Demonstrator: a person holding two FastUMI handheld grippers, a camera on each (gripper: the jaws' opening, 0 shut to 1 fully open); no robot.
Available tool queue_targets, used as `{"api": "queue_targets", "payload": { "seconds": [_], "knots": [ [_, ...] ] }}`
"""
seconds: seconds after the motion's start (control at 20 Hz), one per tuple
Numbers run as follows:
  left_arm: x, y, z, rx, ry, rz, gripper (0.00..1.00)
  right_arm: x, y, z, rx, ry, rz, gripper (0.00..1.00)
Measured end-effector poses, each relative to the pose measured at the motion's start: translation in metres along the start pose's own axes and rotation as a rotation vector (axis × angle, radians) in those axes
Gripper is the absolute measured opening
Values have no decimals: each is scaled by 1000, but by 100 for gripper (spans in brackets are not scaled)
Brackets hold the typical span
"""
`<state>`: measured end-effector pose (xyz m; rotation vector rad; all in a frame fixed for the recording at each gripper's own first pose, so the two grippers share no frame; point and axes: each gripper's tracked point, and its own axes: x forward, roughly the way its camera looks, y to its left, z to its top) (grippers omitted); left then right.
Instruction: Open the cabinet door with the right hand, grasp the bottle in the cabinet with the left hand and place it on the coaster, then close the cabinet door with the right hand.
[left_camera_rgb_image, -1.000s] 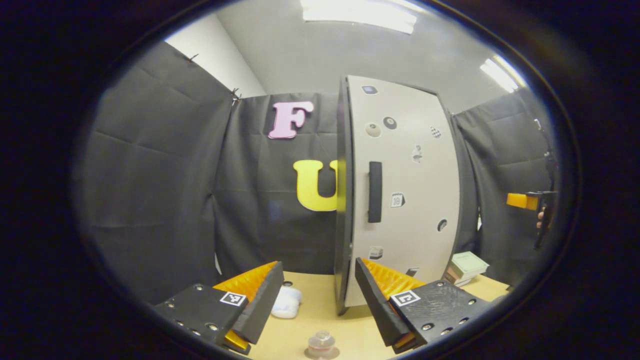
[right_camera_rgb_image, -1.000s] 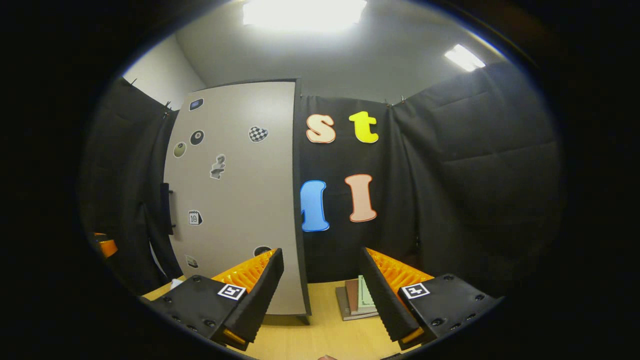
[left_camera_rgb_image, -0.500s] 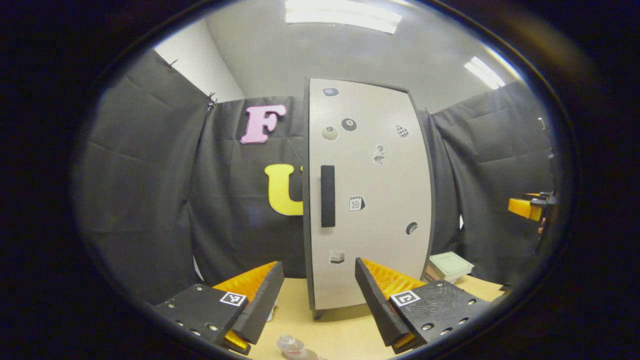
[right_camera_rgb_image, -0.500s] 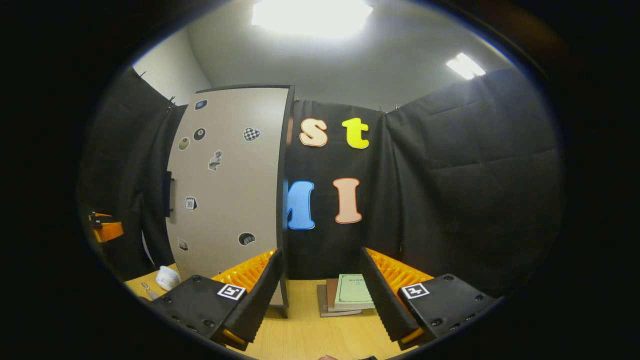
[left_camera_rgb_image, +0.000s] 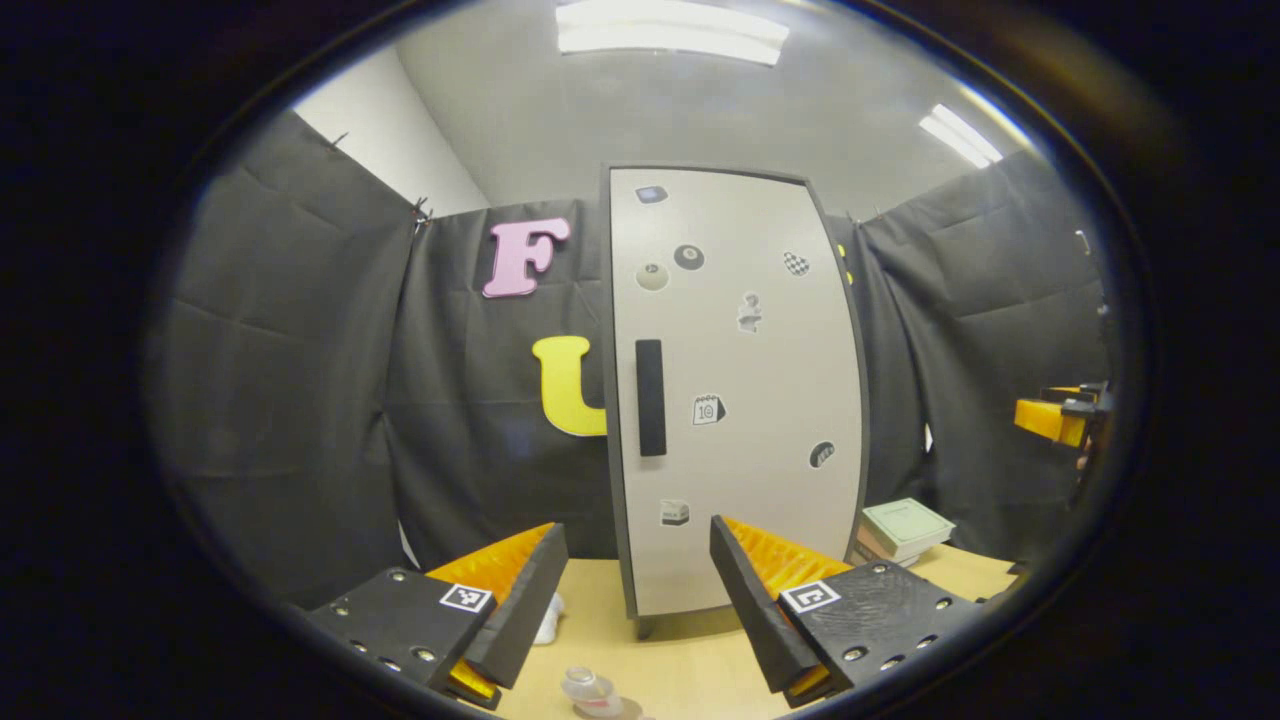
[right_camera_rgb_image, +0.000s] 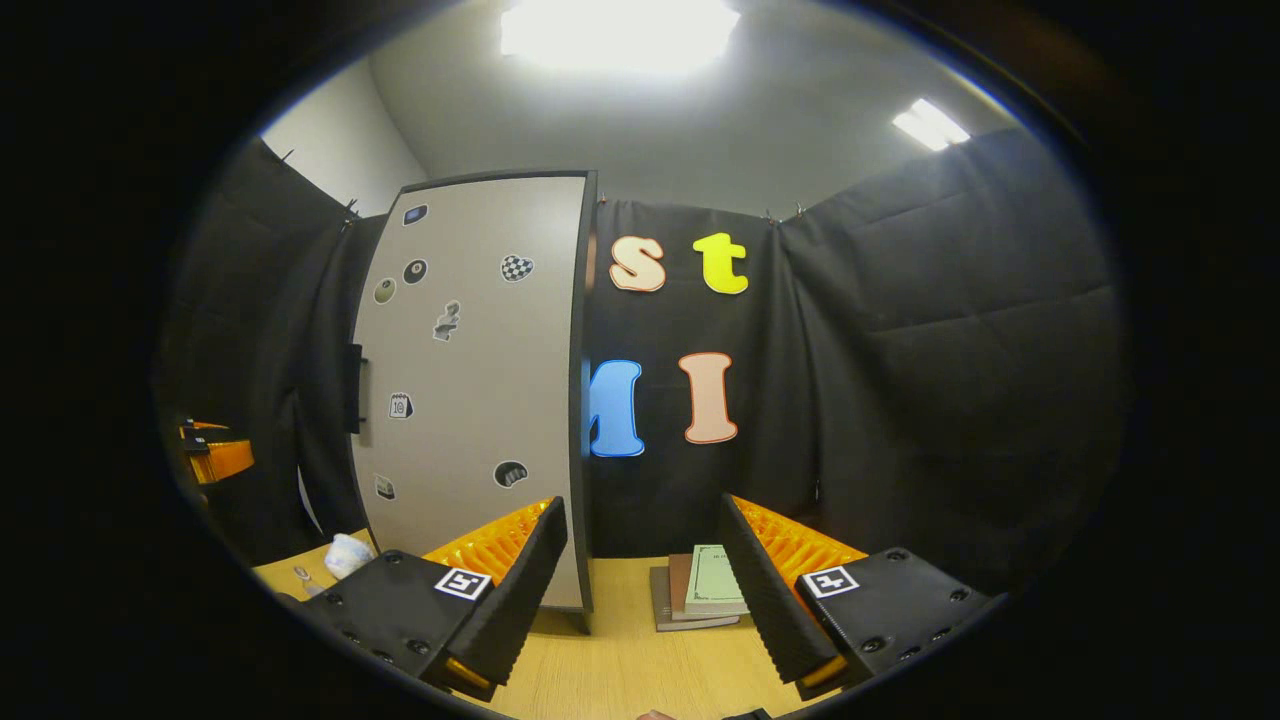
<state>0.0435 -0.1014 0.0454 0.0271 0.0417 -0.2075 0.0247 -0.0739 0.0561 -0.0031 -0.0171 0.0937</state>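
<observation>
Cabinet door: closed flat against the front of the tall cabinet, pale panel with small stickers, standing on the counter.
Door handle: dark vertical bar near the door's left edge in the left gripper view.
Bottle: small clear bottle on the counter at the bottom of the left gripper view, in front of the cabinet and between the left claw's fingers in the picture, touched by neither. Whether a coaster lies under it cannot be told.
Left claw: spread wide, holding nothing, hovering above the counter and facing the door.
Right claw: spread wide and empty, pointing at the cabinet's right edge.
Books: a small stack on the counter just right of the cabinet.
White crumpled object: on the counter left of the cabinet.
</observation>
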Motion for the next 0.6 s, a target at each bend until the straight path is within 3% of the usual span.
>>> {"api": "queue_targets", "payload": {
  "seconds": [0.1,0.15,0.2,0.6],
  "knots": [
    [-1,3,0,2,0,10,88,0,2,0,0,2,5,97],
    [-2,4,0,2,0,13,87,1,3,-1,2,3,9,92],
    [-2,5,0,2,0,16,87,1,4,0,5,1,12,97],
    [-10,6,-2,-1,-3,31,87,1,9,3,0,-3,39,97]
  ]
}}
